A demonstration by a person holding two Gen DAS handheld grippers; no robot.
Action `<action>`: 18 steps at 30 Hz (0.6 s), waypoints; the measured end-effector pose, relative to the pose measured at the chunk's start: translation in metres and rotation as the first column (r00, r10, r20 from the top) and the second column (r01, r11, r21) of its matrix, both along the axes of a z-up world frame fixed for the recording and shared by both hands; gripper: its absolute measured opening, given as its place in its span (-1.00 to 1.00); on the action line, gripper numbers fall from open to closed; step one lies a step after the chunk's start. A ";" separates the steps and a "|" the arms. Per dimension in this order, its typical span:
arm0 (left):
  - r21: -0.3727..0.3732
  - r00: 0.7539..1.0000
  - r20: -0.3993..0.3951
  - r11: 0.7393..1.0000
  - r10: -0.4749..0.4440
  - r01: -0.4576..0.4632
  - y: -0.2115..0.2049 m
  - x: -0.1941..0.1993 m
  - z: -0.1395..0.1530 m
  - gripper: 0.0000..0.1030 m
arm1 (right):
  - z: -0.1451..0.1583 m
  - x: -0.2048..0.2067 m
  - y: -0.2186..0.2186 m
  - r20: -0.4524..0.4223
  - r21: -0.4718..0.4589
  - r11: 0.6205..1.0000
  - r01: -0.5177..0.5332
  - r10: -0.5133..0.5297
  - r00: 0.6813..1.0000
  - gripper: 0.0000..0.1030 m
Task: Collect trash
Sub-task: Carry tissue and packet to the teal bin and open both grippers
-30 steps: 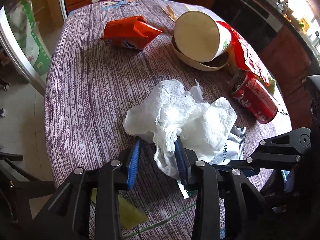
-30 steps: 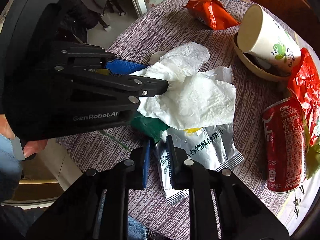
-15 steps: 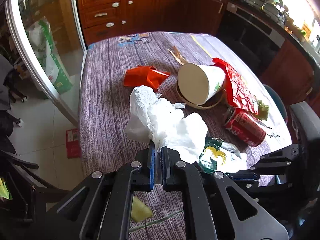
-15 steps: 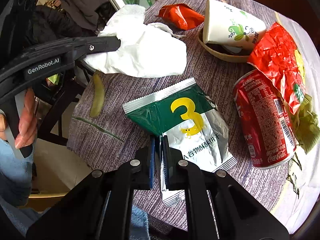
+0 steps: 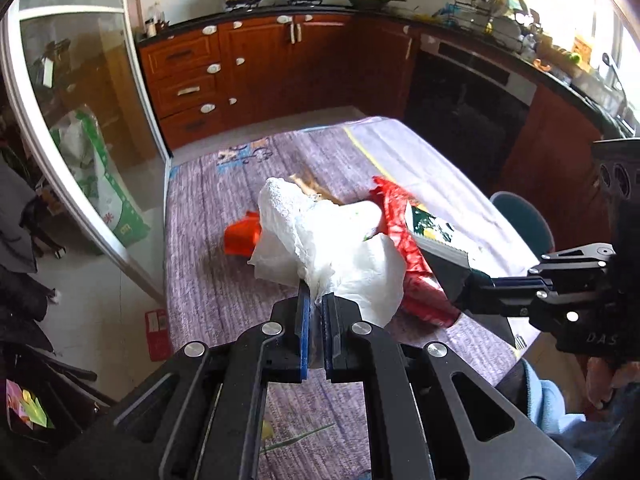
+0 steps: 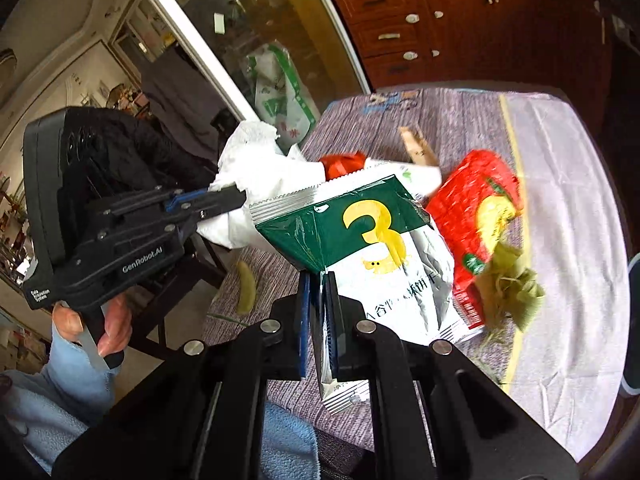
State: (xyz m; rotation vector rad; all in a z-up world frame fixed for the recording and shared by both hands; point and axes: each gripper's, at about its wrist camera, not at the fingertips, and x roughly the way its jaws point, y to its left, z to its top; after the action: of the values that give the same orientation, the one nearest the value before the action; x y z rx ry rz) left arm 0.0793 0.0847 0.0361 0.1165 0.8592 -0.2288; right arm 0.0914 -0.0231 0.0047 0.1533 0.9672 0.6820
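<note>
My left gripper (image 5: 316,300) is shut on a crumpled white paper towel (image 5: 320,248), which hangs above the purple-clothed table (image 5: 208,280). My right gripper (image 6: 319,280) is shut on a green and silver snack packet (image 6: 380,248) with a yellow 3, also lifted off the table. The right wrist view shows the left gripper (image 6: 236,200) at the left with the paper towel (image 6: 256,160). The left wrist view shows the right gripper (image 5: 472,276) with the packet (image 5: 436,232). On the table lie a red wrapper (image 6: 476,208), an orange packet (image 5: 240,236) and a crumpled green scrap (image 6: 512,284).
A green pod (image 6: 246,286) lies near the table's near edge, and a tan paper sleeve (image 6: 418,150) lies further back. A glass sliding door (image 5: 80,160) stands to the left, wooden cabinets (image 5: 248,68) behind, and a teal chair (image 5: 524,220) at the right.
The left jaws closed on the paper towel. Both grippers then rose, lifting the paper towel and the snack packet off the table, and tilted up so the kitchen came into view.
</note>
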 end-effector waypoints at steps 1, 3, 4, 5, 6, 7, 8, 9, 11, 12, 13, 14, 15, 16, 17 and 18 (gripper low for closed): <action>-0.001 1.000 0.005 1.000 -0.019 0.019 -0.011 0.002 0.003 -0.89 | 0.008 0.005 -0.008 0.010 0.006 1.000 0.025 -0.026 1.000 -0.86; 0.003 0.998 0.014 0.998 -0.063 0.063 -0.039 0.009 0.006 -0.89 | 0.012 0.006 -0.037 0.022 0.025 0.996 0.085 -0.085 0.996 -0.86; 0.003 0.996 0.015 0.996 -0.085 0.085 -0.053 0.013 0.007 -0.89 | 0.013 0.006 -0.052 0.026 0.031 0.993 0.116 -0.116 0.993 -0.86; 0.001 0.994 0.013 0.994 -0.110 0.110 -0.070 0.018 0.008 -0.89 | 0.015 0.006 -0.069 0.033 0.034 0.988 0.150 -0.151 0.988 -0.86; -0.003 0.991 0.008 0.991 -0.133 0.133 -0.085 0.023 0.007 -0.89 | 0.015 0.006 -0.085 0.039 0.035 0.983 0.180 -0.181 0.983 -0.86; -0.007 0.988 0.003 0.988 -0.157 0.157 -0.101 0.028 0.006 -0.89 | 0.016 0.005 -0.103 0.043 0.037 0.976 0.214 -0.215 0.976 -0.86; -0.009 0.983 -0.004 0.983 -0.185 0.185 -0.121 0.034 0.004 -0.89 | 0.015 0.000 -0.124 0.046 0.038 0.968 0.249 -0.251 0.967 -0.86; -0.011 0.978 -0.010 0.978 -0.209 0.209 -0.137 0.040 0.001 -0.88 | 0.013 0.001 -0.141 0.045 0.038 0.958 0.283 -0.284 0.958 -0.86; -0.018 0.965 -0.026 0.965 -0.261 0.261 -0.174 0.052 -0.003 -0.88 | 0.009 0.001 -0.178 0.041 0.033 0.935 0.353 -0.355 0.934 -0.85; -0.021 0.957 -0.032 0.957 -0.288 0.288 -0.193 0.056 -0.006 -0.88 | 0.007 0.000 -0.201 0.036 0.028 0.920 0.390 -0.391 0.920 -0.85; -0.017 0.948 -0.037 0.948 -0.317 0.317 -0.216 0.060 -0.010 -0.88 | 0.001 0.003 -0.218 0.030 0.022 0.906 0.423 -0.423 0.906 -0.85; -0.013 0.940 -0.042 0.941 -0.338 0.338 -0.233 0.062 -0.014 -0.88 | -0.004 0.004 -0.237 0.024 0.014 0.891 0.455 -0.455 0.890 -0.85; -0.012 0.931 -0.051 0.932 -0.361 0.361 -0.251 0.065 -0.018 -0.88 | -0.011 0.006 -0.256 0.019 0.005 0.874 0.486 -0.486 0.874 -0.85; -0.013 0.919 -0.064 0.921 -0.390 0.390 -0.271 0.068 -0.025 -0.88 | -0.018 0.007 -0.274 0.011 -0.001 0.857 0.516 -0.516 0.856 -0.85; -0.009 0.910 -0.074 0.913 -0.408 0.409 -0.287 0.070 -0.031 -0.87 | -0.025 0.009 -0.292 0.000 -0.004 0.840 0.543 -0.543 0.840 -0.85; -0.003 0.900 -0.089 0.904 -0.427 0.428 -0.305 0.072 -0.038 -0.87 | -0.032 0.009 -0.308 -0.012 -0.007 0.824 0.566 -0.566 0.824 -0.85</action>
State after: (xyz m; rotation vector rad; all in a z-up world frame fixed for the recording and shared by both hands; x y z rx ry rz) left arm 0.1516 -0.2208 -0.0021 0.3150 0.9163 -0.6447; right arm 0.1008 -0.3311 -0.0273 0.4262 0.8739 0.1258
